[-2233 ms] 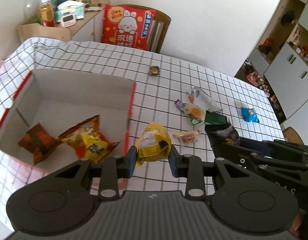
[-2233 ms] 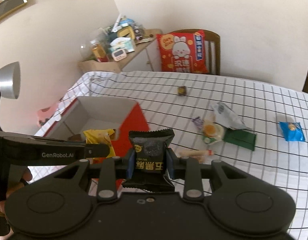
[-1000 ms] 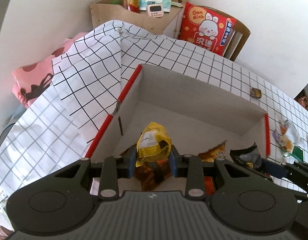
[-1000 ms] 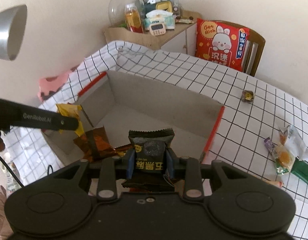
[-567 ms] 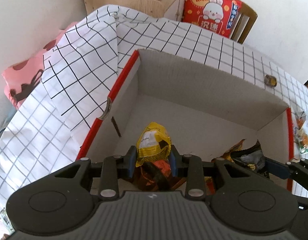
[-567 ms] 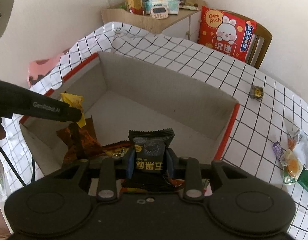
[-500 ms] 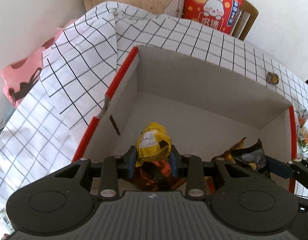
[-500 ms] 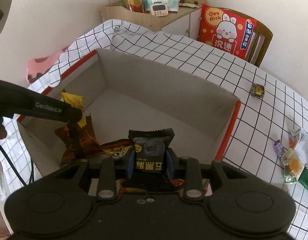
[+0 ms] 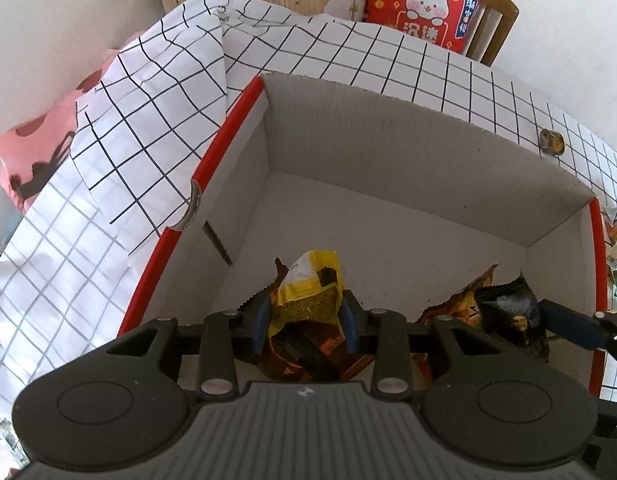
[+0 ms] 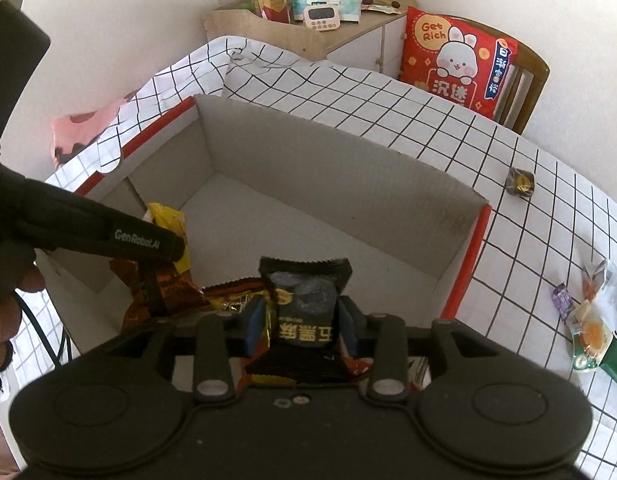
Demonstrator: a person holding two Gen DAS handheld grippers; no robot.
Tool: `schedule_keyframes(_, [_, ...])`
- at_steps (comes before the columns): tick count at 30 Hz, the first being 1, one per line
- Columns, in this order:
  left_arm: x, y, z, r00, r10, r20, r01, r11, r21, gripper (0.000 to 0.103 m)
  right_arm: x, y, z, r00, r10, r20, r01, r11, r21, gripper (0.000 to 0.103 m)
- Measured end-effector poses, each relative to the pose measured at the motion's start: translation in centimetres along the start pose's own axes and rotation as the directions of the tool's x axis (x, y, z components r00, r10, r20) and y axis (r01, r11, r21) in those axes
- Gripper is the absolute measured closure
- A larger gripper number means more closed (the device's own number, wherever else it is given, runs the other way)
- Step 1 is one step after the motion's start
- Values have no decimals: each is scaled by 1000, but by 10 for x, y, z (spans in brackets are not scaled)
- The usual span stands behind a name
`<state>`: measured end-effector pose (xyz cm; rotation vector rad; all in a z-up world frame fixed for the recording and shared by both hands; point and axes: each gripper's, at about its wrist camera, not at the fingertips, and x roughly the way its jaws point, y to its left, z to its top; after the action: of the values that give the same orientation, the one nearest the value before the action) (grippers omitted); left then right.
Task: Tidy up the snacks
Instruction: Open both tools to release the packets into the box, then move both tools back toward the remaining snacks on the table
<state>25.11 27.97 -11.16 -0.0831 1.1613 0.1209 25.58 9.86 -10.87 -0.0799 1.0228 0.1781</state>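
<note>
Nearest in each wrist view is a claw poised over the open cardboard box (image 9: 388, 152), most likely so its packet will fall among the snacks already inside. The left claw (image 9: 304, 316) has its blue pads spread a little wider than the yellow packet (image 9: 310, 286), which sits loosely between them above a dark orange wrapper (image 9: 308, 354); it looks let go or close to it, though contact on either side cannot be ruled out. The right claw (image 10: 300, 320) likewise has a gap showing beside its left pad, with the black packet (image 10: 306, 300) standing upright between the fingers; whether it is gripped at all cannot be told. Under it lies an orange-and-gold bag (image 10: 232, 290). By my count the box holds two loose wrappers plus the two packets at the claws, so four in all. Farther out on the checked counter (image 10: 508, 168), one small dark sweet (image 10: 520, 182) sits alone just past the box's far corner, and a cluster of about four small items (image 10: 588, 316) waits at the right edge, presumably to be collected next. Beyond the counter, one red rabbit cushion (image 10: 456, 60) leans on a chair.
</note>
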Motion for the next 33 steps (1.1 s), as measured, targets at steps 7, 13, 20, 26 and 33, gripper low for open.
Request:
schedule_keyframes(7, [-16,4,-6,998,-43,42,44,999,-18,59,-12,-1,-3,1000,16,23,-16,1000,6,45])
schedule_keyframes(13, [-39,4,-14,993,-72,97,73,997,-9,52,-33,-2,-5,997,44,59,-46,999,19,39])
schedule_keyframes(20, [-72,-6,-29,981,-108,159,104,994,33,51,-61,-8,-8,991,85,101,-91,995,49,32])
schedule_keyframes(26, [-100,-18,-42,966,-143,214,134,989,55,46,-89,-16,-16,984,107,145,-119,990,73,24])
schedule_keyframes(33, [-128,-44,-60,943,-182,279,159,982,104,41,-121,-35,-31,974,112,195,-139,982,128,18])
